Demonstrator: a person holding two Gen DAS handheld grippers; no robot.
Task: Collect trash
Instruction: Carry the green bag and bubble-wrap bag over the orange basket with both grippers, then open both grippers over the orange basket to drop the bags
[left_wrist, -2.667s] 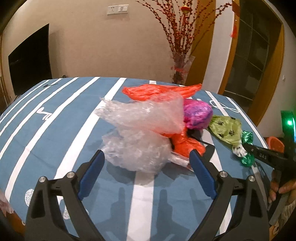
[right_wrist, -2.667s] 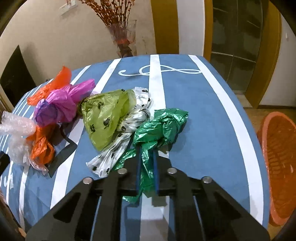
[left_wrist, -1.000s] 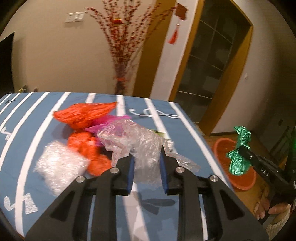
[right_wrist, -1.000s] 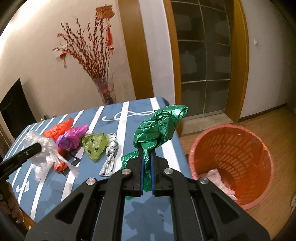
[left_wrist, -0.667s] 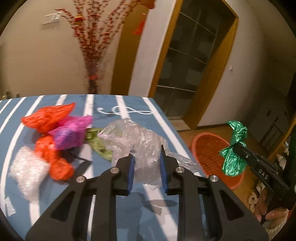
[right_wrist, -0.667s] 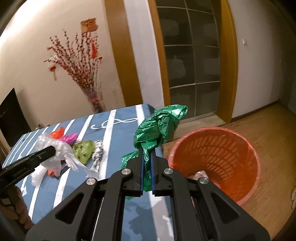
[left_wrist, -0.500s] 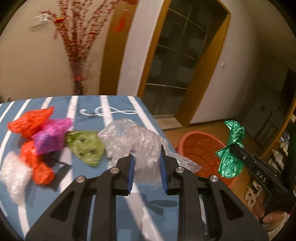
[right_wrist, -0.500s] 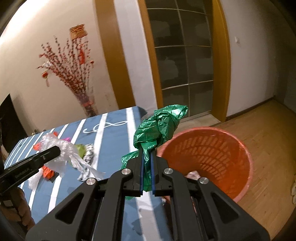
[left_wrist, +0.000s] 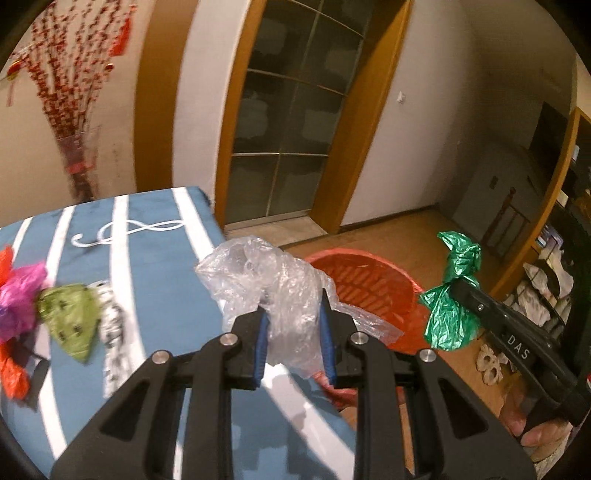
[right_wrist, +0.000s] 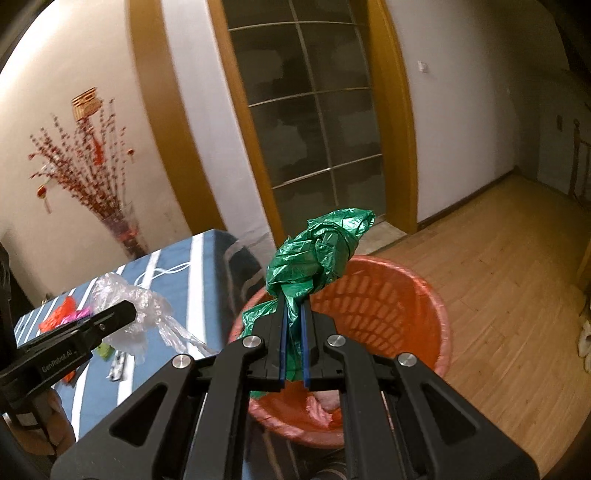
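Two hand-held grippers are raised near the orange basket (right_wrist: 436, 314), which stands on the wood floor just beside the end of the blue striped table (left_wrist: 155, 258). The right gripper (right_wrist: 291, 343) points forward over the basket's near rim, its jaws pinched together on a crumpled green plastic bag (right_wrist: 317, 254) that rises above the basket's opening; in the left wrist view the same bag (left_wrist: 452, 295) hangs at the tip of that gripper (left_wrist: 458, 286), to the right of the basket (left_wrist: 369, 280), with part of the person's hand (left_wrist: 535, 428) below it. The left gripper (left_wrist: 291, 332) is held over the table edge next to the basket, its blue-padded jaws clamped on a clear plastic bag (left_wrist: 273, 291) that bulges up between them. Lettering reading "DAS" shows on the right gripper's side, and "GenRobot.AI" on the left gripper's side (right_wrist: 66, 354) in the right wrist view. Farther from the basket, on the table, lie a green printed bag (left_wrist: 72, 317), a magenta bag (left_wrist: 18, 295) and an orange-red bag (left_wrist: 13, 373). Some pale crumpled trash (right_wrist: 321, 404) lies inside the basket.
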